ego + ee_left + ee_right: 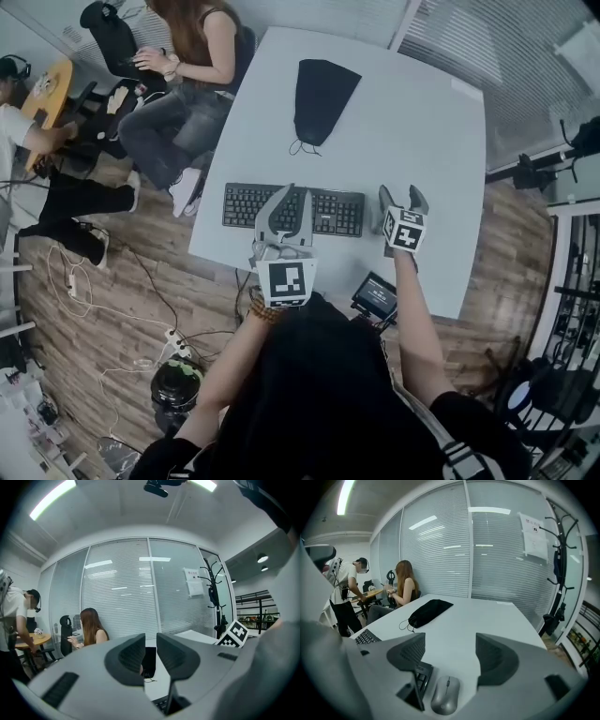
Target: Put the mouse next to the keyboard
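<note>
the mouse (445,694) lies flat on the white table (412,122), just beside the right end of the keyboard (244,204). it looks close enough to call that "next to", so i think the putting-down part is done or nearly done.

the right gripper (449,644) hangs over the mouse. its two jaws are wide apart and hold nothing. the mouse sits low between them, and they do not squeeze it.

the left gripper (151,644) is up over the keyboard. its jaws are only a little apart, with nothing in the gap. far off through that gap you can see a black bag (323,94) lying at the back of the table.

i think the next move is small: lift the right gripper straight up and away, so a jaw does not bump the mouse and push it off its spot. the left gripper has no job here.
</note>
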The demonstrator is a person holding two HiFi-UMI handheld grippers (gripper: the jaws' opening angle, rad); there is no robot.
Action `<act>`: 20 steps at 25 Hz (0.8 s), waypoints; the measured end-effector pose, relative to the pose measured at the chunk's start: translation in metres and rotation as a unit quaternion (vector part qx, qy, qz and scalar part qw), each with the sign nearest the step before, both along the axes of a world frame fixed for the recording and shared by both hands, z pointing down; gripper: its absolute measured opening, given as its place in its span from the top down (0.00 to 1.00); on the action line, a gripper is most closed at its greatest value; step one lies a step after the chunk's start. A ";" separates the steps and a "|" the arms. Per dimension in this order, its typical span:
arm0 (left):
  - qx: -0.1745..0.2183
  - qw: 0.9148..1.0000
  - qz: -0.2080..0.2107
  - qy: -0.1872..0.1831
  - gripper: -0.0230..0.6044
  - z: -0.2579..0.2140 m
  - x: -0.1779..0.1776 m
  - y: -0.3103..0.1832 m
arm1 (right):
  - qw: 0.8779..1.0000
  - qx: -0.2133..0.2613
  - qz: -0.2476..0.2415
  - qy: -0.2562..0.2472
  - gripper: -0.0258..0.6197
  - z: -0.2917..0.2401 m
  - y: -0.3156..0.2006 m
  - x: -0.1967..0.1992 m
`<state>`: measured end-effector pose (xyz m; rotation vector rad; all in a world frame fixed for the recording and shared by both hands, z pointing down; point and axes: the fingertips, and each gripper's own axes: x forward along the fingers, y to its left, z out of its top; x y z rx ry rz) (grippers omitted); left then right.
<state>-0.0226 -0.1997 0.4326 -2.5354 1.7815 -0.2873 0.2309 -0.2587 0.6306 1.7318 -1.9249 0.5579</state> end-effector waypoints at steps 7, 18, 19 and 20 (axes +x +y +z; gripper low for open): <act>0.013 1.000 0.003 0.005 0.84 -0.009 0.010 -0.007 | 0.999 0.038 0.000 -0.003 0.43 -0.039 -0.005 0.004; 0.026 1.000 0.010 0.012 0.84 -0.020 0.020 -0.015 | 0.993 0.117 -0.004 -0.016 0.44 -0.129 -0.014 0.002; 0.027 1.000 0.011 0.012 0.84 -0.021 0.021 -0.016 | 0.992 0.124 -0.006 -0.017 0.44 -0.137 -0.015 0.001; 0.028 0.999 0.011 0.012 0.84 -0.022 0.022 -0.017 | 0.991 0.133 -0.007 -0.017 0.44 -0.145 -0.015 0.001</act>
